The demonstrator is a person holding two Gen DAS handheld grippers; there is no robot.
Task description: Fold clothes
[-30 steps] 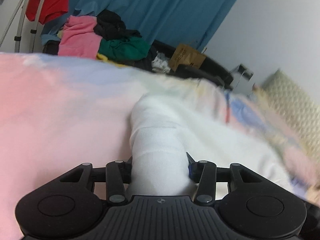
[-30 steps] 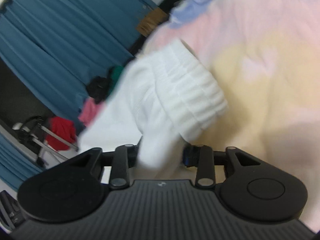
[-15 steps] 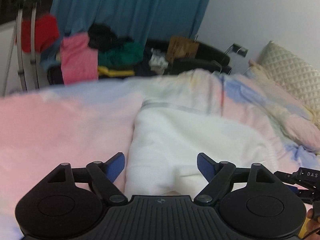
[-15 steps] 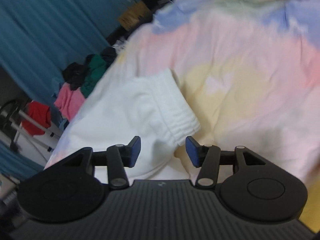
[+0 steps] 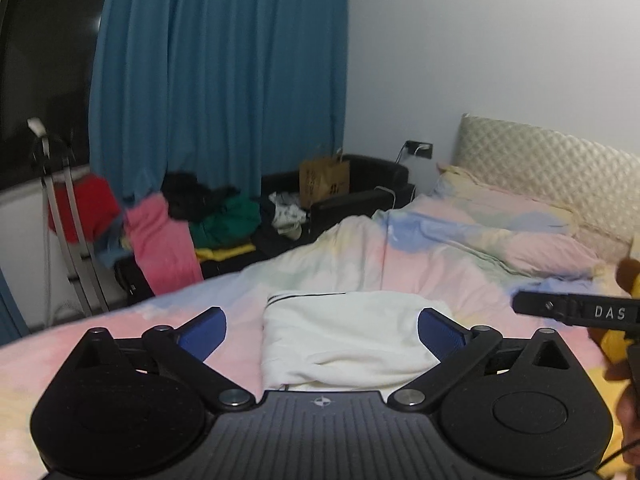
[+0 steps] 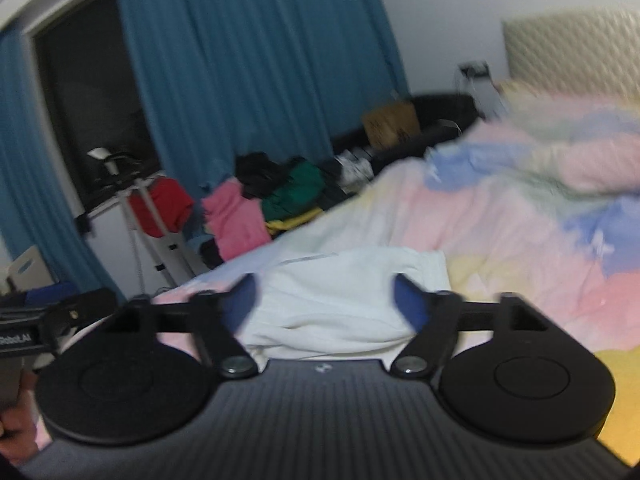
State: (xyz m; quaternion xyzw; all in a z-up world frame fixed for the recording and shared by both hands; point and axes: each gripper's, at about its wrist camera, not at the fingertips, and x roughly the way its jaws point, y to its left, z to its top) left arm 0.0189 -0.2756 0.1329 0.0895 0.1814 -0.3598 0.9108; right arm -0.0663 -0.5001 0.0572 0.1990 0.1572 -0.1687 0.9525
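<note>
Both grippers spread wide, holding nothing: left gripper [image 5: 322, 330], right gripper [image 6: 324, 300]. Folded white garment [image 5: 344, 332] lies on the pastel duvet [image 5: 440, 264] near the bed's near edge. Past the far edge: clothes pile [image 5: 208, 216], blue curtain [image 5: 220, 72], paper bag [image 5: 324, 178]. Quilted headboard [image 5: 552, 160] at right.

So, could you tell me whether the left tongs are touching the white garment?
Apart. The left wrist view shows the left tongs wide open, both blue pads clear of the white garment.
</note>
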